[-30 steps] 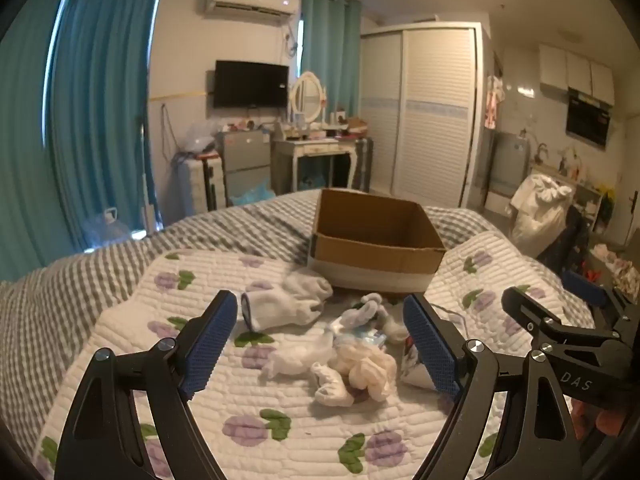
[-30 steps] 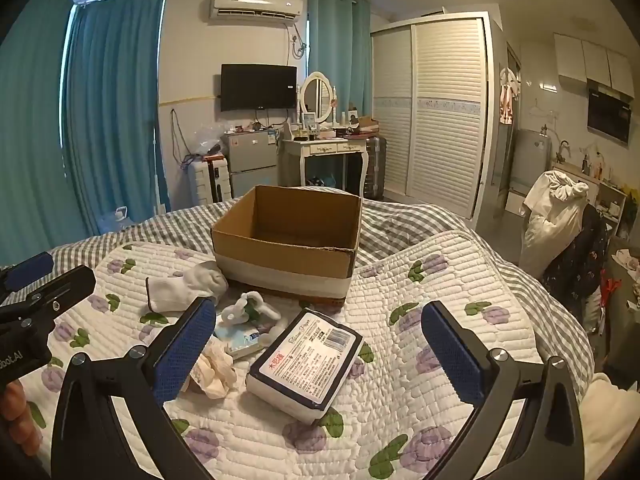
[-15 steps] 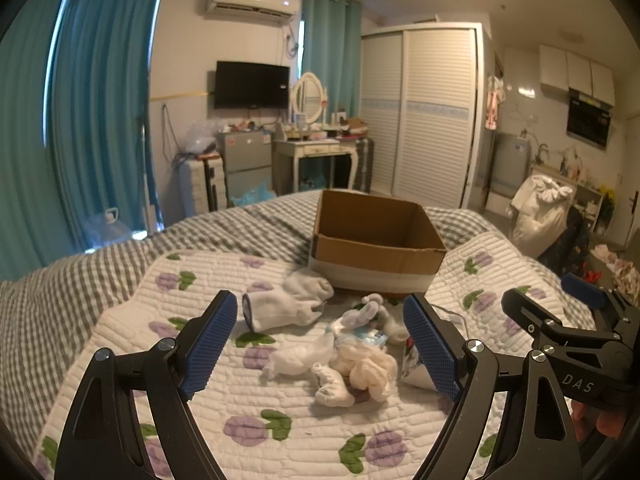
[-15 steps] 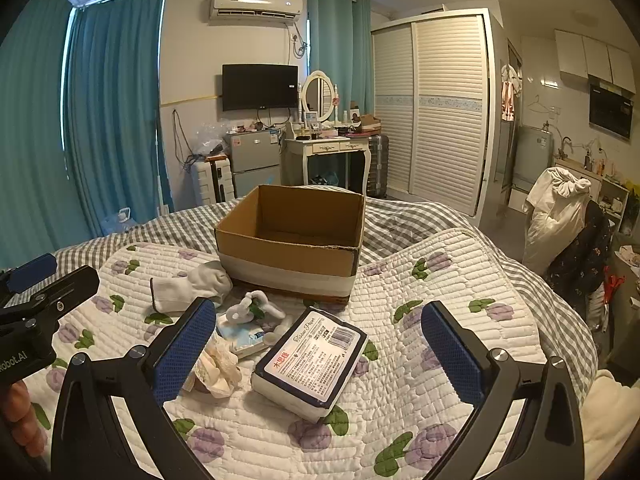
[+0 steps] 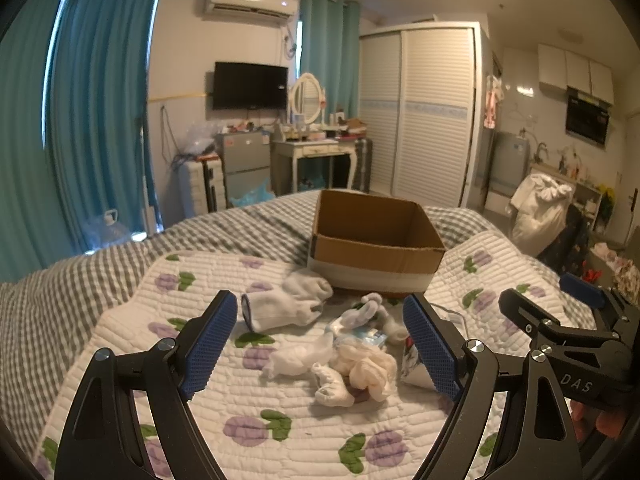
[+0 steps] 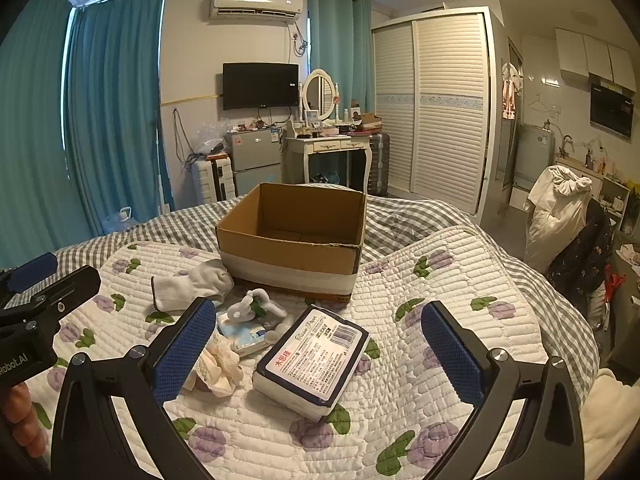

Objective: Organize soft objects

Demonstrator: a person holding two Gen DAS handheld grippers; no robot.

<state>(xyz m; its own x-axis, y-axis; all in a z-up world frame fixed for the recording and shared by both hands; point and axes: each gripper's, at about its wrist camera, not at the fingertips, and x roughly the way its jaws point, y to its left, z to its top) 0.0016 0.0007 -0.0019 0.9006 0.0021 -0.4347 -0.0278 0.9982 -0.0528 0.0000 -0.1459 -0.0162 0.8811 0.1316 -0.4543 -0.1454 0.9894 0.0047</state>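
Note:
An open, empty cardboard box (image 5: 376,240) (image 6: 294,236) stands on the quilted bed. In front of it lie white socks (image 5: 286,300) (image 6: 188,286), a cream lace cloth (image 5: 366,366) (image 6: 218,368), a small white sock (image 5: 332,386), a white plush toy (image 6: 254,306) and a blue-white packet (image 6: 244,334). A tissue pack (image 6: 314,360) lies nearest the right gripper. My left gripper (image 5: 320,344) is open above the sock pile. My right gripper (image 6: 320,352) is open, its jaws either side of the tissue pack, apart from it.
The floral quilt (image 6: 440,280) covers a grey checked bedspread (image 5: 60,300). Beyond the bed stand a dressing table (image 6: 328,148), small fridge (image 6: 254,160), wardrobe (image 6: 436,108) and teal curtains (image 5: 100,120). A chair with clothes (image 6: 560,216) is at the right.
The right gripper has edged slightly forward and lower toward the tissue pack. The left gripper has barely moved. Both stay open.

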